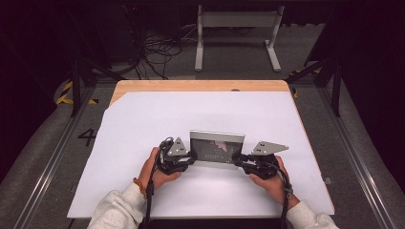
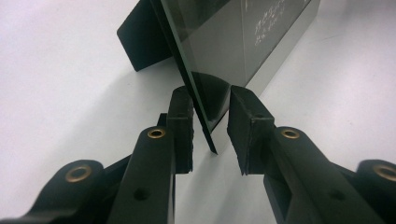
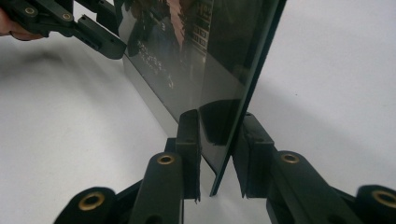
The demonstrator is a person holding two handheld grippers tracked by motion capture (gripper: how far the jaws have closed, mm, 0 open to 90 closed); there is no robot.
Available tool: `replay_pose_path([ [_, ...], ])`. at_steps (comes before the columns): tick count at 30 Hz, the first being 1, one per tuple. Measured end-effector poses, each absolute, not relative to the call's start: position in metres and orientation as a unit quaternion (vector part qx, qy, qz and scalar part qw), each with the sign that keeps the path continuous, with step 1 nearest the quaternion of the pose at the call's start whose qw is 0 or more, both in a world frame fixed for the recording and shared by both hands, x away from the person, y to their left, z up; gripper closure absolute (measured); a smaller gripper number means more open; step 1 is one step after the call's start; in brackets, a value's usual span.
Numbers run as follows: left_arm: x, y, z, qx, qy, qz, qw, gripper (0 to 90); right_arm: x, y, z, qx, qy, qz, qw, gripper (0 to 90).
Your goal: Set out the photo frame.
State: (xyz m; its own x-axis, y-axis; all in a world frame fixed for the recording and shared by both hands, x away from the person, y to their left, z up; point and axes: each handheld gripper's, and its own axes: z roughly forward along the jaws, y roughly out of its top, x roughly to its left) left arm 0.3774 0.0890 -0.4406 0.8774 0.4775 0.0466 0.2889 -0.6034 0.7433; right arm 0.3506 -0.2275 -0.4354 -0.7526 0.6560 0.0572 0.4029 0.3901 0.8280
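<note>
White paper sheet covers the wooden table. Dark glossy rectangular photo frame with a silver edge stands upright at its middle, black rear stand behind. Left gripper straddles the frame's left edge; jaws apart, visible gap on one side. Right gripper straddles the right edge, likewise not clamped.

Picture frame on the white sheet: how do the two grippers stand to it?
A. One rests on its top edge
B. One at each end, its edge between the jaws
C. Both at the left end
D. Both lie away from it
B: in the high view the left gripper and the right gripper flank the picture frame, and each gripper view shows the frame's edge between the jaws.
</note>
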Motion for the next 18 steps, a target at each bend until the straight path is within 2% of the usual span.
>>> replay_pose_path([
  [18, 0.374, 0.101, -0.442, 0.883, 0.227, 0.137, 0.388, 70.8, 0.357, -0.211, -0.437, 0.324, 0.819, 0.449, 0.149, 70.3],
])
